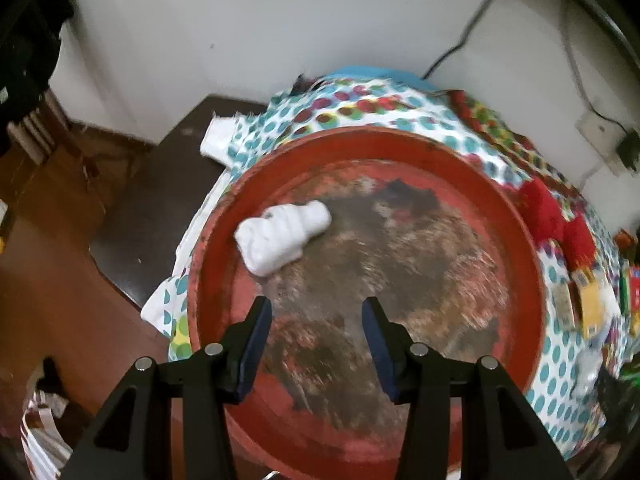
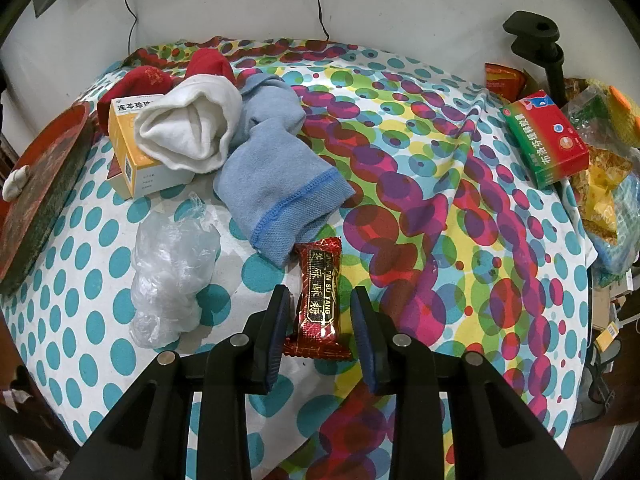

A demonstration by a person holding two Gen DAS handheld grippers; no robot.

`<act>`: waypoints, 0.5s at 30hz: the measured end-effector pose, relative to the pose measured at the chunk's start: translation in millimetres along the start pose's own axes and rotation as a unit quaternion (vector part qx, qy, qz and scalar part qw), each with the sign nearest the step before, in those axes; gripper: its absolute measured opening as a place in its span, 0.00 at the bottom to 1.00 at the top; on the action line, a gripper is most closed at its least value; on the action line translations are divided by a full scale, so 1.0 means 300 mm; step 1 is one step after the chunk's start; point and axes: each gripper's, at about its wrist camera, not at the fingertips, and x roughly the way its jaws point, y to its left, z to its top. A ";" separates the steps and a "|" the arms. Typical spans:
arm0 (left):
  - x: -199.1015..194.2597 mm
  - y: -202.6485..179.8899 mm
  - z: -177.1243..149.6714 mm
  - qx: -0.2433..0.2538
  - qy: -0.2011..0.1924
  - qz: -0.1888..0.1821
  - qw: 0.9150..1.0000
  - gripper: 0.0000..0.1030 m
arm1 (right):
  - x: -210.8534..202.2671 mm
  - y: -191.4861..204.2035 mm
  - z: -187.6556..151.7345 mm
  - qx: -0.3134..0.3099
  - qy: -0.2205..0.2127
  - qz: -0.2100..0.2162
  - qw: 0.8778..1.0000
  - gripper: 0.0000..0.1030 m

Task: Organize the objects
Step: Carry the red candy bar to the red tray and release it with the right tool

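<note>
Two grippers are working over a tabletop draped in a dotted cloth (image 2: 400, 184). Lying across the whole surface, the cloth is showing teal dots toward the left edge and overlapping multicoloured circles toward the right.

A round red tray (image 1: 532, 280) is sitting at the left edge of the tabletop, its worn floor showing brown and grey patches. It is holding one item only: a small white moulded figure (image 1: 284, 236), lying on its side near the tray's left rim. The left gripper (image 1: 316, 312) is hanging above the tray floor with its jaws standing wide and nothing between them; the figure is lying well clear of both pads.

Toward the far left corner, a blue sock (image 2: 276, 168) is sprawling beside a rolled white sock (image 2: 192, 128), which is resting on a yellow and white medicine box (image 2: 128, 152). A red sock (image 2: 208, 64) is lying behind them. A crumpled clear plastic bag (image 2: 172, 272) is sitting nearer the front left edge. A red and green medicine box (image 2: 546, 140) is lying at the right edge.

A red wrapped candy bar (image 2: 320, 296) is lying flat near the front edge. The right gripper (image 2: 320, 300) is straddling it with a narrow gap, the left pad just beside the wrapper; whether either pad is pressing cannot be told.
</note>
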 end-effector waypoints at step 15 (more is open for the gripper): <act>-0.108 -0.101 -0.146 0.018 -0.035 0.019 0.999 0.47 | -0.005 0.024 0.006 0.006 0.008 -0.009 1.000 0.18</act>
